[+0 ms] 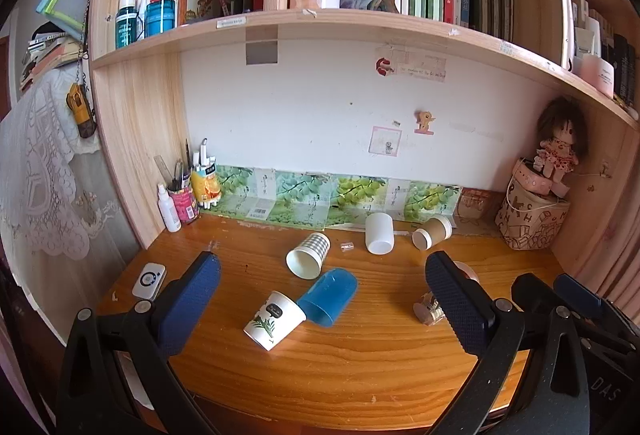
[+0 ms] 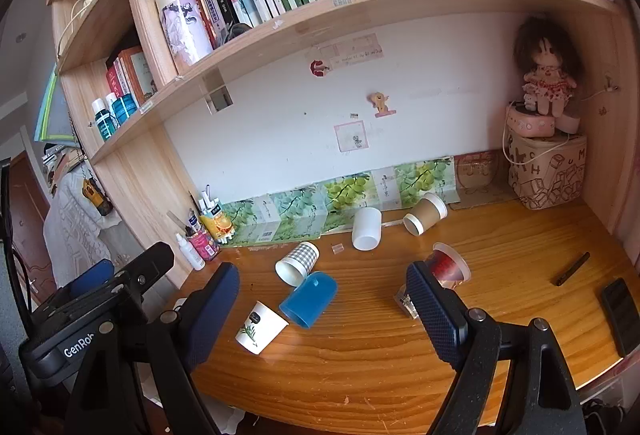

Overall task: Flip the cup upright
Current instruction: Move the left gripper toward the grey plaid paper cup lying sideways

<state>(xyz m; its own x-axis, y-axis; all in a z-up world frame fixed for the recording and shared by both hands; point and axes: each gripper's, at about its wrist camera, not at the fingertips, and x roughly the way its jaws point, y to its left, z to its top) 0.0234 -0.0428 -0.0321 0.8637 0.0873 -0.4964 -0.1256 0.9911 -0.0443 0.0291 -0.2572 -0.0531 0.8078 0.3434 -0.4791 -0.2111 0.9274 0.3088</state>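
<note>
Several cups lie on their sides on the wooden desk (image 1: 360, 363): a blue plastic cup (image 1: 329, 295) (image 2: 309, 298), a white paper cup with a plant print (image 1: 275, 320) (image 2: 262, 327), a checked paper cup (image 1: 309, 255) (image 2: 298, 262), a white cup (image 1: 379, 234) (image 2: 366, 228) and a brown paper cup (image 1: 432, 232) (image 2: 425, 213). A clear cup with red inside (image 2: 449, 266) lies behind the right gripper's finger. My left gripper (image 1: 320, 287) and right gripper (image 2: 320, 295) are both open and empty, held above the desk's front, with the blue cup between their fingers in view.
A pen pot and bottle (image 1: 180, 199) stand at the back left. A printed box with a doll (image 2: 546, 171) fills the back right corner. A black phone (image 2: 622, 315) and a dark pen (image 2: 572, 268) lie at the right. A white device (image 1: 149, 280) lies at the left.
</note>
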